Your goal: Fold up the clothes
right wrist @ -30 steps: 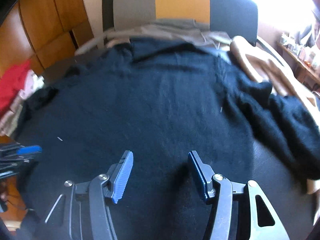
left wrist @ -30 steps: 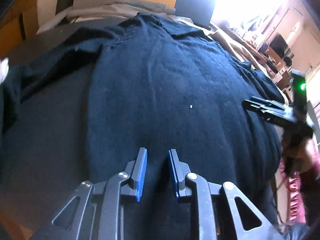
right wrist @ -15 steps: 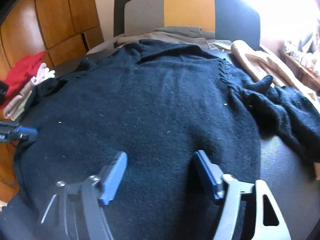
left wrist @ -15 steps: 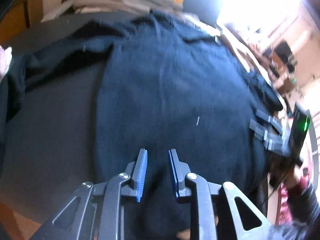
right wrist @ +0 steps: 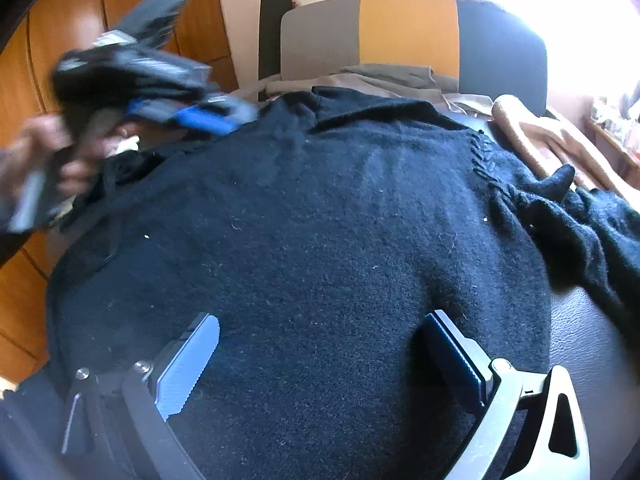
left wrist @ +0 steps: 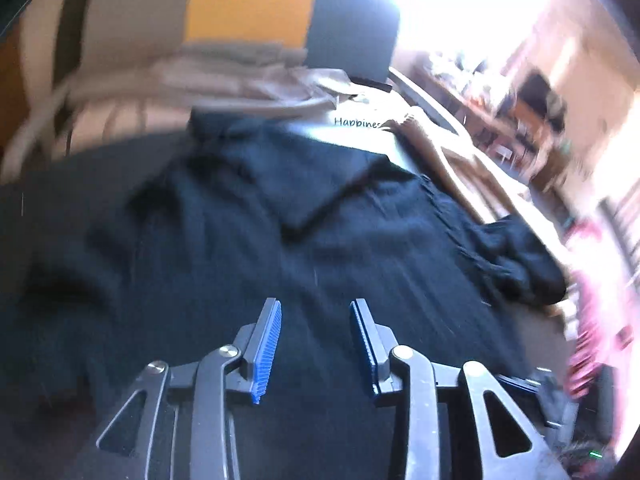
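Note:
A dark navy knitted sweater lies spread flat on a black surface, collar at the far end. Its right sleeve is bunched at the right, and the other sleeve trails off to the left. My right gripper hovers over the sweater's near end, its jaws opening wide with nothing gripped. In the blurred left wrist view, my left gripper is above the sweater below the collar, jaws opening and empty. The right wrist view shows the left gripper as a blur at the upper left, held by a hand.
A chair back in grey, orange and dark blue stands behind the sweater. Grey clothes and a beige garment lie beyond it. A white printed shirt lies near the collar. Wooden cabinets are at the left.
My left gripper swung quickly from the sweater's near edge toward the collar and its jaws widened. The right gripper's jaws spread much wider while it stayed near the same spot.

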The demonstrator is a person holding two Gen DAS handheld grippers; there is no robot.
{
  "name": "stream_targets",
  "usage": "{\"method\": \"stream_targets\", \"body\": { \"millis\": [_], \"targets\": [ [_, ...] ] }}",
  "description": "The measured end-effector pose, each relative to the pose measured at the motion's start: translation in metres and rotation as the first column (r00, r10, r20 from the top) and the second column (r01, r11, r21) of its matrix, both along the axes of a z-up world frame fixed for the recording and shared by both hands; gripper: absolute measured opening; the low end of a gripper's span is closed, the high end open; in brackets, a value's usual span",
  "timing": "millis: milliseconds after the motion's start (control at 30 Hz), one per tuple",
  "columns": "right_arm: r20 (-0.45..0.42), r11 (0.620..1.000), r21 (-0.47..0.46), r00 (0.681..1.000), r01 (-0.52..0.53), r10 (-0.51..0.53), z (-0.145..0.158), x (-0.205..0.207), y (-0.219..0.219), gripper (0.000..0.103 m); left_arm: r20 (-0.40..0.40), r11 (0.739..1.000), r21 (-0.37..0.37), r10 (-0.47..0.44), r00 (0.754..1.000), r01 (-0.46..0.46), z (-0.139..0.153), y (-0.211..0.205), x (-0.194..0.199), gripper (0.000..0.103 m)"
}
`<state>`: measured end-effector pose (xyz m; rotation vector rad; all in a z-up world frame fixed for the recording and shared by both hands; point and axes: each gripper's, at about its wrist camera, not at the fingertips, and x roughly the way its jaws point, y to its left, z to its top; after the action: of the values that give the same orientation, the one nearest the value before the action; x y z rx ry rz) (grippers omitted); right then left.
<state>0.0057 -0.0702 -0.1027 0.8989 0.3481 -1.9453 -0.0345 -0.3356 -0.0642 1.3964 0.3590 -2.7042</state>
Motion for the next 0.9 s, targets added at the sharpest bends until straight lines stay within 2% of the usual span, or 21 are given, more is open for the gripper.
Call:
{"method": "stream_targets", "body": {
  "millis": [67, 133, 267, 300, 367, 433, 500, 533, 600, 633, 700, 767, 867, 900],
  "targets": [
    [0.008, 1.0, -0.004, 1.0, -0.001, 0.001, 0.0, -0.001, 0.0, 0.103, 0.012, 0.992, -0.115, -0.046, 0.999, 0.047, 0.0, 0.009, -0.026, 0.036],
    [0.011, 1.0, -0.003, 1.0, -0.003, 0.003, 0.001, -0.002, -0.001, 0.103, 0.05, 0.967, -0.237, -0.084, 0.995, 0.093, -0.007, 0.019, -0.054, 0.036],
    [0.069, 1.0, -0.007, 0.998, 0.009, -0.008, 0.006, -0.011, -0.001, 0.103, 0.172, 0.867, -0.462, -0.121, 0.978, 0.189, -0.039, 0.036, -0.094, 0.037],
    [0.091, 1.0, -0.006, 0.996, 0.014, -0.013, 0.009, -0.014, -0.002, 0.102, 0.17, 0.864, -0.469, -0.113, 0.979, 0.182, -0.04, 0.033, -0.1, 0.034],
    [0.144, 0.998, -0.045, 0.989, 0.048, -0.041, 0.016, -0.028, 0.003, 0.1, 0.136, 0.89, -0.434, -0.086, 0.987, 0.138, -0.034, 0.022, -0.108, 0.009],
    [0.199, 0.99, -0.101, 0.977, 0.097, -0.075, 0.024, -0.044, 0.011, 0.1, 0.104, 0.913, -0.396, -0.057, 0.993, 0.094, -0.028, 0.01, -0.117, 0.006],
    [0.209, 0.983, -0.135, 0.974, 0.123, -0.093, 0.026, -0.053, 0.016, 0.1, 0.057, 0.936, -0.348, -0.028, 0.998, 0.046, -0.014, -0.003, -0.127, 0.006],
    [0.205, 0.983, -0.141, 0.975, 0.117, -0.087, 0.025, -0.054, 0.016, 0.1, 0.023, 0.95, -0.312, -0.008, 1.0, 0.015, -0.003, -0.011, -0.136, 0.006],
    [0.186, 0.991, -0.099, 0.98, 0.089, -0.07, 0.013, -0.05, 0.007, 0.101, -0.038, 0.958, -0.286, 0.003, 0.999, -0.014, 0.02, -0.019, -0.157, 0.006],
    [0.16, 0.995, -0.069, 0.985, 0.071, -0.059, 0.006, -0.046, 0.001, 0.103, -0.068, 0.96, -0.279, 0.005, 0.998, -0.024, 0.031, -0.022, -0.168, 0.006],
    [0.04, 1.0, -0.016, 0.999, 0.026, -0.025, 0.002, -0.029, -0.013, 0.103, -0.108, 0.957, -0.291, -0.008, 0.994, -0.024, 0.046, -0.018, -0.191, 0.006],
    [-0.009, 0.999, 0.035, 1.0, 0.009, -0.008, 0.0, -0.023, -0.022, 0.103, -0.132, 0.95, -0.312, -0.026, 0.991, -0.017, 0.058, -0.011, -0.216, 0.006],
    [0.021, 1.0, -0.009, 1.0, 0.009, -0.009, 0.001, -0.028, -0.018, 0.103, -0.112, 0.92, -0.391, -0.049, 0.992, 0.001, 0.06, 0.004, -0.259, 0.012],
    [0.043, 0.999, -0.036, 0.999, 0.012, -0.011, 0.002, -0.031, -0.015, 0.103, -0.079, 0.905, -0.425, -0.047, 0.996, 0.009, 0.053, 0.006, -0.273, 0.018]
  ]
}}
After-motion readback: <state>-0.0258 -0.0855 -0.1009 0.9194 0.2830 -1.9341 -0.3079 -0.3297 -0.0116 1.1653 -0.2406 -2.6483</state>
